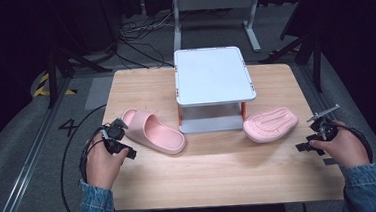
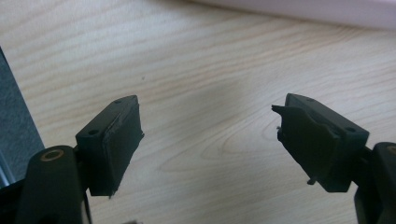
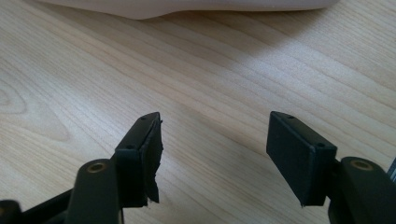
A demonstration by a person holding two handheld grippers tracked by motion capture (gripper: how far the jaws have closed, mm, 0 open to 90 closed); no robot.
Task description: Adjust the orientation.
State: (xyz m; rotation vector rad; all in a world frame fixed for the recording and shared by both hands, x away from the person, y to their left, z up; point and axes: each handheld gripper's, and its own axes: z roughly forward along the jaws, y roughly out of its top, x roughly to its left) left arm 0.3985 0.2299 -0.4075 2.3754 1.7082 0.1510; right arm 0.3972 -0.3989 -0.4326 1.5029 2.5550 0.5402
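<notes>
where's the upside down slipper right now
In the high view, the upside-down slipper lies sole-up on the table's right side, beside the white shelf, near the right claw.

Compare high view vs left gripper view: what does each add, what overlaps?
High view alone: the small white shelf, the sole-up pink slipper right of it, the right gripper and both hands. Left gripper view alone: a close look at the left gripper, jaws apart with nothing between them. Shared: the wooden table, the left gripper, and probably the upright pink slipper, a pale edge at top.
</notes>
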